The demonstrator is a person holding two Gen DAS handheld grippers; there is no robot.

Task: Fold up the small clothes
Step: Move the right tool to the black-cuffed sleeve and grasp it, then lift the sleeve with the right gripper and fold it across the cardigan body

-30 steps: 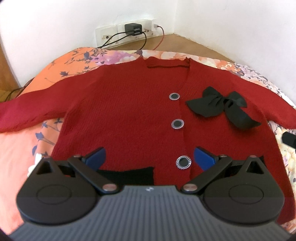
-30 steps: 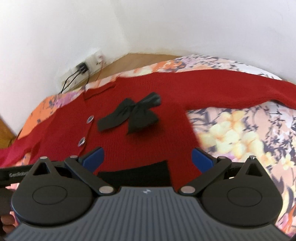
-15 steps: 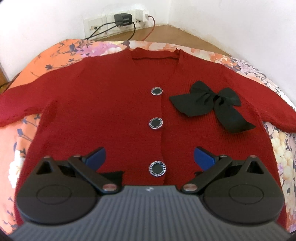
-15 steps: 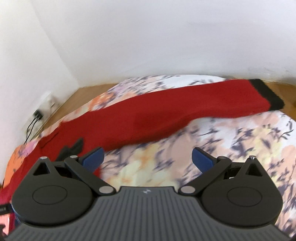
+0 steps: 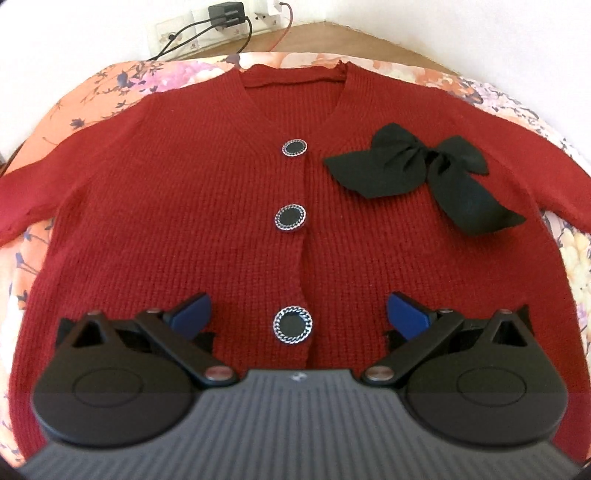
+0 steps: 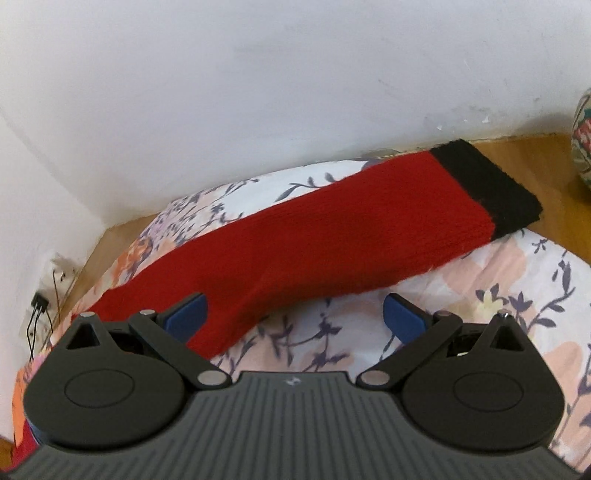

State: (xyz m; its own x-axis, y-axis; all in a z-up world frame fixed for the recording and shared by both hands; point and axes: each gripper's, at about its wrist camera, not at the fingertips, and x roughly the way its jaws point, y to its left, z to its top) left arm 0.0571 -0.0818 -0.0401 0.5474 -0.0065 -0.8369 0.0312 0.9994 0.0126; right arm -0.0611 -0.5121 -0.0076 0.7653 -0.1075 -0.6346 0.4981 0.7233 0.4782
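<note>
A small red knit cardigan [image 5: 184,206] lies flat, front up, on a floral bedsheet [image 5: 92,85]. It has three black buttons down the middle and a black bow [image 5: 424,173] on its right chest. My left gripper [image 5: 298,314] is open and empty, just above the lowest button [image 5: 292,325] near the hem. In the right wrist view the cardigan's right sleeve [image 6: 332,236] stretches out across the sheet, ending in a black cuff [image 6: 484,188]. My right gripper [image 6: 293,317] is open and empty, over the sheet beside the sleeve's near end.
White walls close in behind the bed. Wall sockets with a black charger [image 5: 225,14] and cables sit past the collar. A wooden floor strip [image 6: 546,162] runs behind the cuff, with a patterned round object [image 6: 581,140] at the far right.
The left gripper has moved closer over the cardigan's button line. The right gripper has swung right, from the cardigan's body to its outstretched right sleeve and cuff.
</note>
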